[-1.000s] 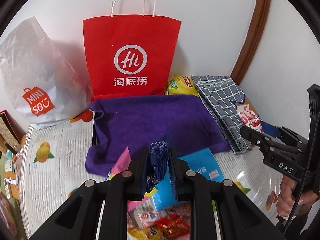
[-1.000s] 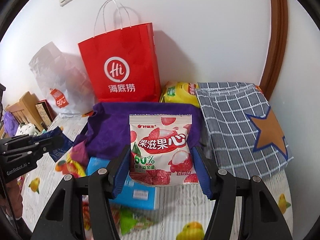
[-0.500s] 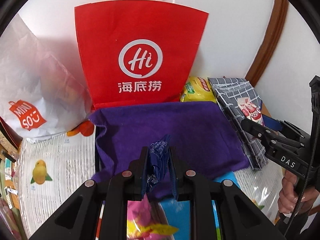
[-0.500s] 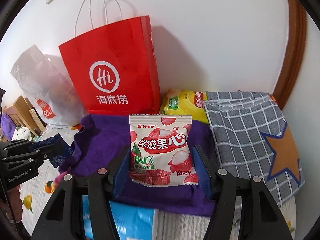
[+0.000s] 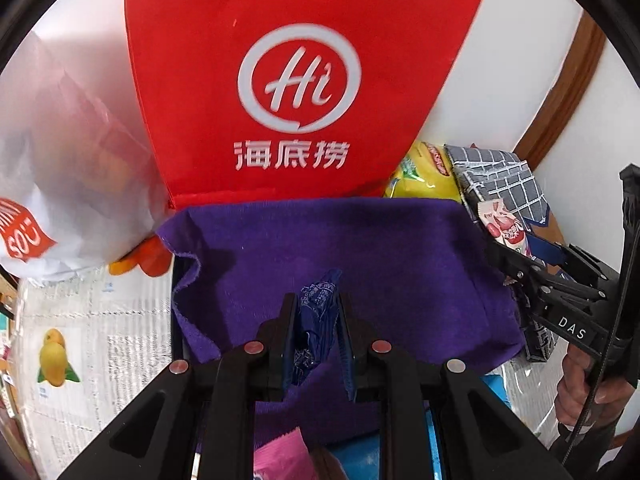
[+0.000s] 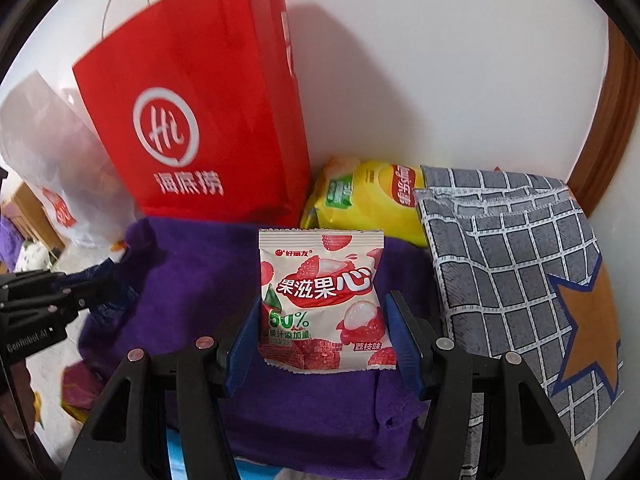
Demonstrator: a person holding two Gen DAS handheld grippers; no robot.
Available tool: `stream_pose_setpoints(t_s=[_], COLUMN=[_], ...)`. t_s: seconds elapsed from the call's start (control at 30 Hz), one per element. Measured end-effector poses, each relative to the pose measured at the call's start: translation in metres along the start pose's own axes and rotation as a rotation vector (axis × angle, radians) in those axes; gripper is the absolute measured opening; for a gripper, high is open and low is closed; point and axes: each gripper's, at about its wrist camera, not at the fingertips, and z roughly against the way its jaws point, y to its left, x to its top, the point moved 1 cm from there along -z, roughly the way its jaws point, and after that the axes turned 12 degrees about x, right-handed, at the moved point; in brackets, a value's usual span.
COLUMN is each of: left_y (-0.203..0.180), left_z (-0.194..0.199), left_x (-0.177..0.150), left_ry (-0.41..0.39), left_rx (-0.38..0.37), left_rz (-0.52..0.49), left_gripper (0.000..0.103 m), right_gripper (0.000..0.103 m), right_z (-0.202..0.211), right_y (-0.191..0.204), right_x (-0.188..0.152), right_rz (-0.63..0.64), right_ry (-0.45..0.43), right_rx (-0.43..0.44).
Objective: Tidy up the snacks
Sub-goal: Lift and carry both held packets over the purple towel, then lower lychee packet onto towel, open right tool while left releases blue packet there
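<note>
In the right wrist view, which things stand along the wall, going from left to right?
White plastic bag → red paper bag → yellow chip bag → grey checked cloth with a star.

- Cloth centre; paper bag upright behind at 12.
- Chip bag at 1, behind cloth.
- Checked fabric at 3.
- Plastic bag at 10.

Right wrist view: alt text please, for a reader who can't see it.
The right tool grips a white-and-red lychee snack packet upright above a purple cloth. Behind stand a red paper bag, a yellow chip bag and a grey checked cloth.
</note>
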Motion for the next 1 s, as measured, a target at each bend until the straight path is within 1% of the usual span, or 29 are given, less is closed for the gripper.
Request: stream_pose_setpoints(t_s=[0.1, 0.23, 0.4, 0.53, 0.87, 1.0], left_y=[0.005, 0.005, 0.011, 0.012, 0.011, 0.013], left_z=[-0.009, -0.016, -0.027, -0.036, -0.043, -0.045], left_x=[-0.003, -0.006, -0.006, -0.008, -0.008, -0.009], left_ry=[0.011, 0.023, 0.057, 0.086, 0.105, 0.116], left_rx=[-0.002, 0.013, 0.021, 0.021, 0.026, 0.024], left_rz=[0.018, 0.001, 0.013, 0.016, 0.016, 0.018], left_gripper=[0.018, 0.018, 0.018, 0.018, 0.018, 0.018], right_gripper=[0.060, 0.060, 0.061, 0.061, 0.061, 0.061], right_z=[-0.005, -0.015, -0.032, -0.041, -0.059, -0.062], right_y=[-0.005, -0.011, -0.017, -0.019, -0.016, -0.014], right_x=[-0.002, -0.006, -0.010, -0.012, -0.020, -0.021], right_rz=[0.000, -0.010, -0.022, -0.041, -0.024, -0.017], right_ry=[0.014, 0.037, 0.079, 0.099, 0.149, 0.156], right_rx=[-0.001, 0.002, -0.002, 0.010, 0.001, -0.004])
